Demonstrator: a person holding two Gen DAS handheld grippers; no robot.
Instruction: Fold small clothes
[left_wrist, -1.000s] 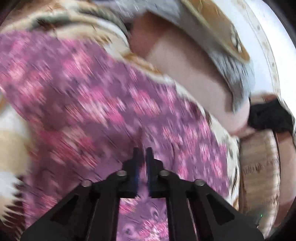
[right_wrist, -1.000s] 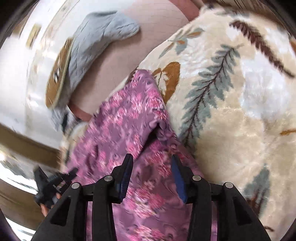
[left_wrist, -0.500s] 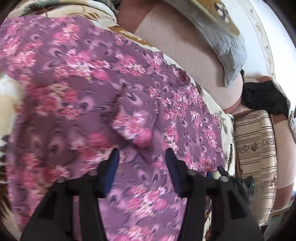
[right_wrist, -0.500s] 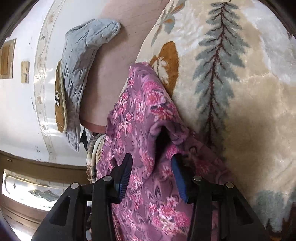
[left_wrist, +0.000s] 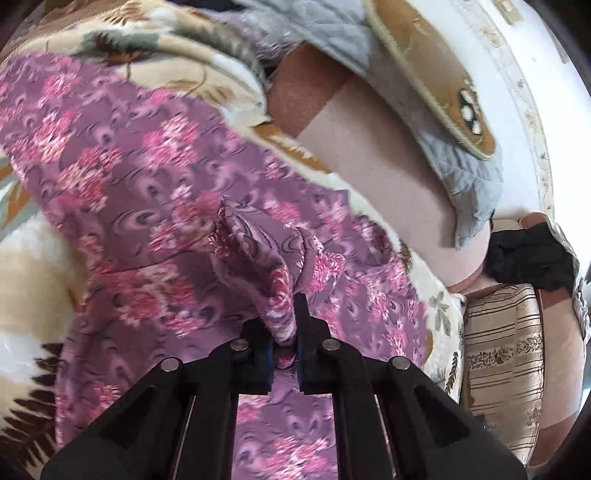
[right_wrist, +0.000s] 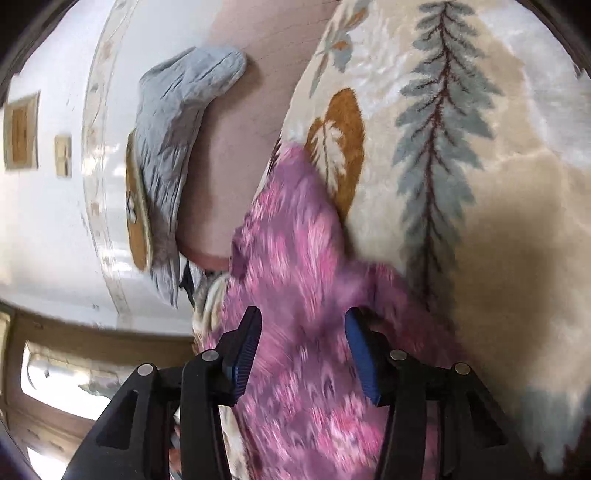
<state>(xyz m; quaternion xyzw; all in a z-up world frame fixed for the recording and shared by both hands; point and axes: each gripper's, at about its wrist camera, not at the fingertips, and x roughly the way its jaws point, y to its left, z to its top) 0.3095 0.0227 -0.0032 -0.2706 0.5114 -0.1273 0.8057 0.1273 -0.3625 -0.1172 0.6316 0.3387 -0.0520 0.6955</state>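
Observation:
A purple garment with pink flowers (left_wrist: 140, 192) lies spread on a cream plush blanket (left_wrist: 33, 266) with leaf patterns. My left gripper (left_wrist: 284, 332) is shut on a bunched fold of this garment and holds it raised a little above the rest of the cloth. In the right wrist view the same garment (right_wrist: 303, 280) looks blurred, lying along the blanket (right_wrist: 498, 258). My right gripper (right_wrist: 303, 354) is open, its jaws wide apart over the cloth and holding nothing.
A pink sofa back (left_wrist: 388, 177) runs behind the blanket, with a grey cushion (left_wrist: 461, 177) and a brown mat (left_wrist: 436, 85) leaning on the white wall. A striped cushion (left_wrist: 502, 362) and a black cloth (left_wrist: 528, 254) lie at the right.
My left gripper, open half a second ago, has shut on a fold of the garment and lifted it. My right gripper stays open and has shifted over the cloth.

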